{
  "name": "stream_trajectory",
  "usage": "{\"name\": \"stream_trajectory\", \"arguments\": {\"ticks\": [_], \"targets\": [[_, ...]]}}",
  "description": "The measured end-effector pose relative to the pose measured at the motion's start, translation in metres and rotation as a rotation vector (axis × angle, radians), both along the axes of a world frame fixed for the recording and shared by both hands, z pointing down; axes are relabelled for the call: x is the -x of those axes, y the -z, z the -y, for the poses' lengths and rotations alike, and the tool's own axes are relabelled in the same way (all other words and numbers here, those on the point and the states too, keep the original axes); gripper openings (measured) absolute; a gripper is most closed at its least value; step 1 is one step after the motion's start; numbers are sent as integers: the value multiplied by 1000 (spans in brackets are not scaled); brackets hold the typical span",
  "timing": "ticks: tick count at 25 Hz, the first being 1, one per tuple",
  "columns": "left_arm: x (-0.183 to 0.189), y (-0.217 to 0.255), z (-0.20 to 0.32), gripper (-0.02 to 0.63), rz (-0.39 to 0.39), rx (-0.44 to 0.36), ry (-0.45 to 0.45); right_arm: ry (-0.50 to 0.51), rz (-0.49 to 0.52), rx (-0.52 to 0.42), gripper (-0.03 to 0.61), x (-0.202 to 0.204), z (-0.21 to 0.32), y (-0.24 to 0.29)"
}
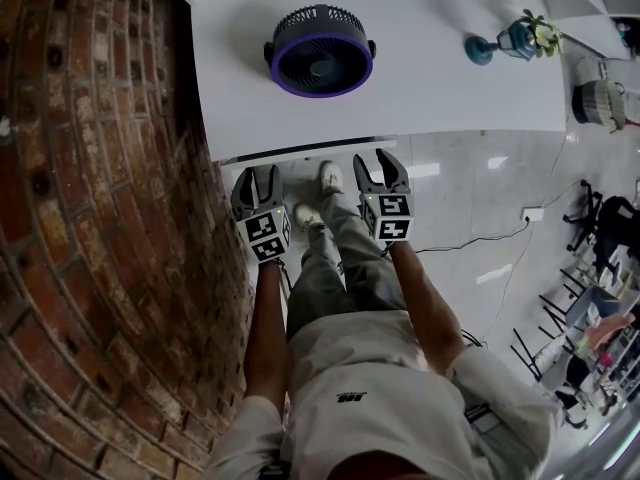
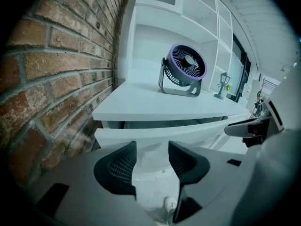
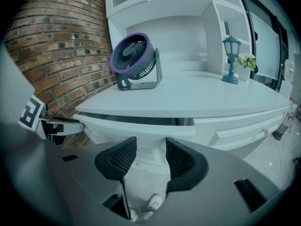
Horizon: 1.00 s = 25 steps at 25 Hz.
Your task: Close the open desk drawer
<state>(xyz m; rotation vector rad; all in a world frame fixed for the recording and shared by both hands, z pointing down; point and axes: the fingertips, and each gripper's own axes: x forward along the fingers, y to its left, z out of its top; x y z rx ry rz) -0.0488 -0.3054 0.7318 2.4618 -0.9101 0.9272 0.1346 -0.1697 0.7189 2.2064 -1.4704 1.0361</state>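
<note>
Two grippers are held close before the desk drawer (image 1: 290, 155), left gripper (image 1: 257, 173) and right gripper (image 1: 378, 158) each with jaws parted and empty. It is seen pulled slightly out beneath the white desk top (image 1: 450, 78), near a purple-rimmed fan (image 1: 321, 51).

The fan (image 1: 320, 50) is sitting on the desk (image 1: 440, 88) toward its left end, near the brick wall (image 1: 90, 218) running along the desk's left side. The lantern ornament (image 1: 512, 40) is standing well to the fan's right. The drawer (image 1: 300, 154) is jutting out under the desktop's front edge, and the left gripper (image 1: 258, 174) and right gripper (image 1: 372, 158) are hovering side by side just before it.
</note>
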Motion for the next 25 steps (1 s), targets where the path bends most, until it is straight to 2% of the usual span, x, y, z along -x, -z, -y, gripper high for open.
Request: {"name": "stream_trajectory", "arguments": {"ticks": [20, 25], "targets": [[-14, 0, 17, 227, -6, -13, -12, -9, -23, -29, 194, -14, 17, 0], [-13, 0, 15, 230, -3, -7, -31, 21, -29, -23, 196, -11, 16, -1]]}}
